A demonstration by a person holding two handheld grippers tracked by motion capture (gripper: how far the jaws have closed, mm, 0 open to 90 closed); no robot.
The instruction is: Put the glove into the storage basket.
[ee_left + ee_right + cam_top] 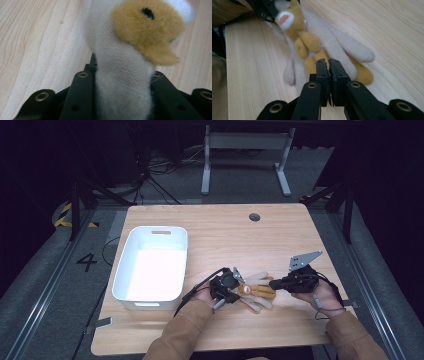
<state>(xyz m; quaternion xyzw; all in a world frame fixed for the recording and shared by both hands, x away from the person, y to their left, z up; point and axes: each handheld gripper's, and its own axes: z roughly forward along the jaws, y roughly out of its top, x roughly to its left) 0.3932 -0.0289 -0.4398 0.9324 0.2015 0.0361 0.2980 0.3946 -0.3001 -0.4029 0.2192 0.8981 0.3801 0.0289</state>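
Plush toy (256, 290) lies on the wooden table (220, 235), just right of the white plastic bin (150, 265), near the table's front edge, between the two grippers. It's a cream and tan-yellow stuffed animal with long floppy limbs spread flat on the wood. Left gripper (231, 290) sits at the toy's left end, just right of the bin's front right corner; in the left gripper view its black jaws are clamped on a cream fuzzy part of the toy (122, 87), fabric squeezed between them, and a tan patch with a black eye spot sits above the jaws. So left is gripping the toy. Right gripper (276, 284) comes in from the toy's right end, grey three-cornered plate (304, 260) sticking up above it. In the right gripper view its jaws are pressed together with barely a slit between them, tips (328, 65) sitting right over the toy's tan lower body (317, 52); can't tell for sure whether any fabric is pinched in there, jaws look closed either way. The same view shows the toy's face with a white muzzle and orange mouth at the far end, next to the left gripper's black jaws (265, 11). Bin is empty-looking inside, handle slot on its far wall, well left of the right gripper. Both hands rest low at the table's front edge, brown sleeves (185, 330) coming in from below.
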